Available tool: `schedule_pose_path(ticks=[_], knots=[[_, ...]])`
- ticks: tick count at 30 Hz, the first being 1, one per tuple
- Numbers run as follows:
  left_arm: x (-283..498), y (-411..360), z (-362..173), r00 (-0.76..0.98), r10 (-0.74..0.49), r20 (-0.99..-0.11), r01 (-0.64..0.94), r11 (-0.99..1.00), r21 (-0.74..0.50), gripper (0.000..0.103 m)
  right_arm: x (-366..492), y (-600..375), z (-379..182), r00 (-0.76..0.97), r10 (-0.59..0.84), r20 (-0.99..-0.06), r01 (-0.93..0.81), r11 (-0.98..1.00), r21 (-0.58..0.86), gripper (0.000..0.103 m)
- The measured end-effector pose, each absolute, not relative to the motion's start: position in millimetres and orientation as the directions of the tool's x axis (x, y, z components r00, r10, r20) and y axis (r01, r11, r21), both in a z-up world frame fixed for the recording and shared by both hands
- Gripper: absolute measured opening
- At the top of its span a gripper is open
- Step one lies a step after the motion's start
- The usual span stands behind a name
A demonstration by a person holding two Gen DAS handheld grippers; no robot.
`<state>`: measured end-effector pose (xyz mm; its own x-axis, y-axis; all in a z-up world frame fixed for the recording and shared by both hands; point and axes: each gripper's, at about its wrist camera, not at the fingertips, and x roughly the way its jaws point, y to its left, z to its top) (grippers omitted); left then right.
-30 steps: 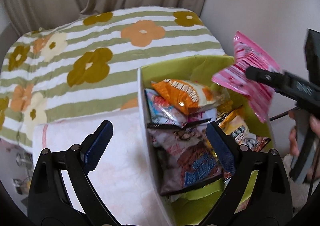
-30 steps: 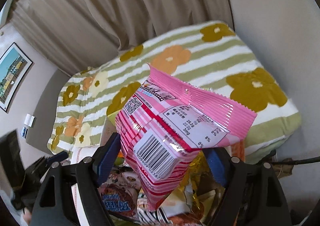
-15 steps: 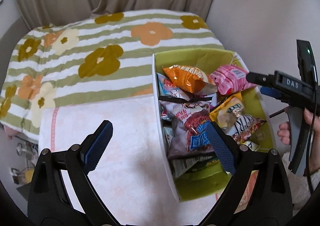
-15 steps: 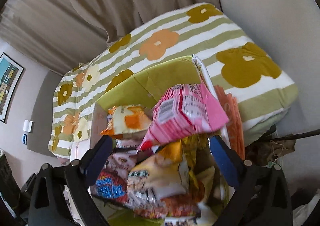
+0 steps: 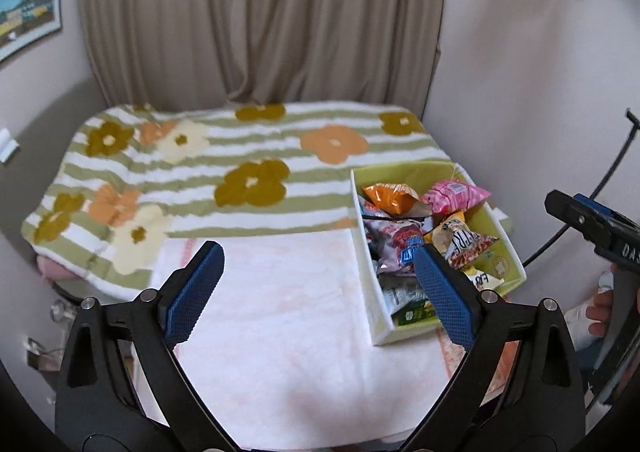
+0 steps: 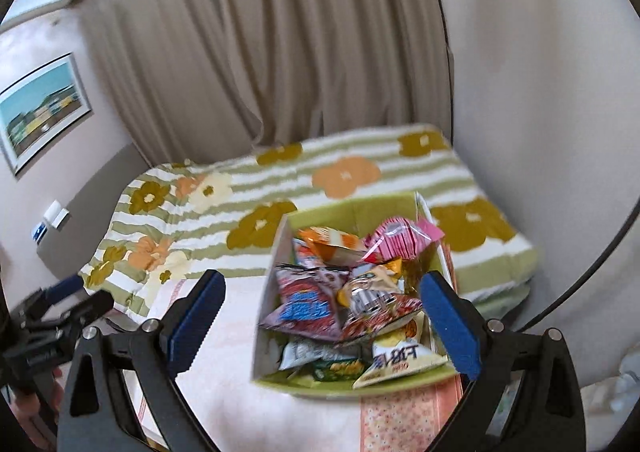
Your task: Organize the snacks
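pink snack bag (image 6: 402,240) out of right tongs (image 6: 322,322), into box (image 6: 352,208)

The right gripper (image 6: 322,314) hangs with jaws wide and nothing between them, above a pale pink towel (image 6: 224,380). Ahead sits a green box (image 6: 348,212) heaped with snack bags; a pink bag (image 6: 404,242) lies at its far right, an orange bag (image 6: 334,242) beside it. Behind are a flowered blanket (image 6: 280,176) and curtain (image 6: 260,32). The left gripper (image 6: 60,316) shows at left
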<state>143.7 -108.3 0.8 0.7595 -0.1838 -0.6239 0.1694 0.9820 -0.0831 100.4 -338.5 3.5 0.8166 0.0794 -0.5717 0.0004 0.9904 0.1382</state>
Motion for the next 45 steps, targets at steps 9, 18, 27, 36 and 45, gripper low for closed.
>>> schedule_pose_path(ticks=[9,18,27,36,45], knots=[[47.7,-66.9,4.1,0.836,-0.133,-0.533,0.115,0.991,-0.067,0.097,12.7,-284.1,3.5,0.880,0.010,-0.475,0.003,1.000,0.028,0.097],[12.8,-52.8,-1.4,0.853,-0.125,-0.506,0.106,0.992,-0.067,0.097,-11.1,-264.9,-8.0,0.883,0.012,-0.469,-0.003,1.000,0.021,0.097],[11.8,-58.0,0.0,0.859,-0.126,-0.496,0.110,0.992,-0.061,0.098,-11.1,-265.5,-9.4,0.887,0.000,-0.461,0.008,1.000,0.016,0.097],[12.6,-59.7,1.5,0.863,-0.127,-0.488,0.112,0.992,-0.060,0.098,-8.2,-264.4,-5.3,0.890,-0.003,-0.455,0.008,1.000,0.009,0.097],[14.2,-56.8,1.5,0.865,-0.119,-0.488,0.103,0.993,-0.060,0.098,-6.7,-263.4,-5.4,0.892,-0.002,-0.452,0.005,1.000,0.006,0.097]])
